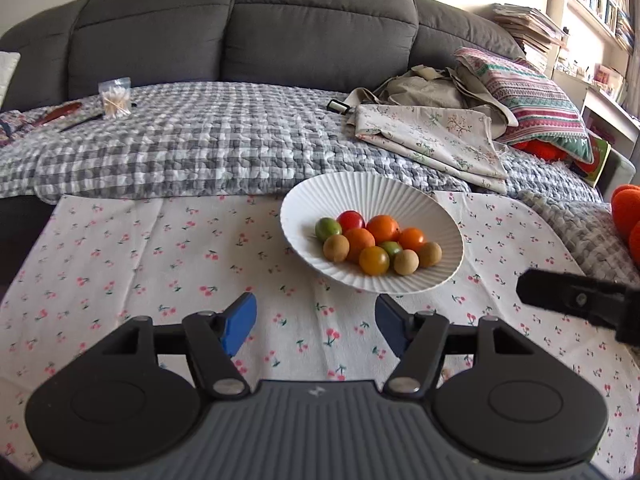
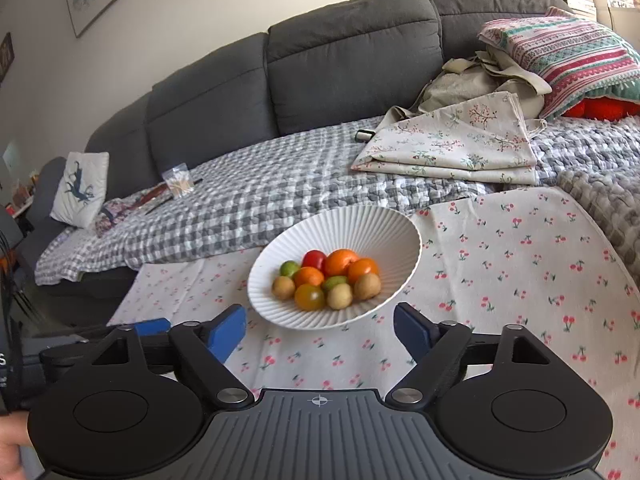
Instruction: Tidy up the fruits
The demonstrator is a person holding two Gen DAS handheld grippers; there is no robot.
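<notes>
A white ribbed bowl (image 1: pixel 304 208) stands on a cherry-print cloth (image 1: pixel 132 264) and holds several small fruits: orange ones (image 1: pixel 383 228), a red one (image 1: pixel 351 220), green ones (image 1: pixel 327 229) and tan ones (image 1: pixel 336 249). My left gripper (image 1: pixel 316 326) is open and empty, just in front of the bowl. My right gripper (image 2: pixel 320 332) is open and empty, also just in front of the bowl (image 2: pixel 320 224). Its fruits (image 2: pixel 340 262) sit clustered in the middle. The right gripper's finger (image 1: pixel 576 300) shows at the right of the left wrist view.
A grey sofa (image 1: pixel 240 28) with a checked quilt (image 1: pixel 200 144) lies behind the cloth. Folded floral fabric (image 1: pixel 432 136), a striped pillow (image 1: pixel 532 96) and a bag of cotton swabs (image 1: pixel 115 98) rest on it. Orange objects (image 1: pixel 626 208) sit at the right edge.
</notes>
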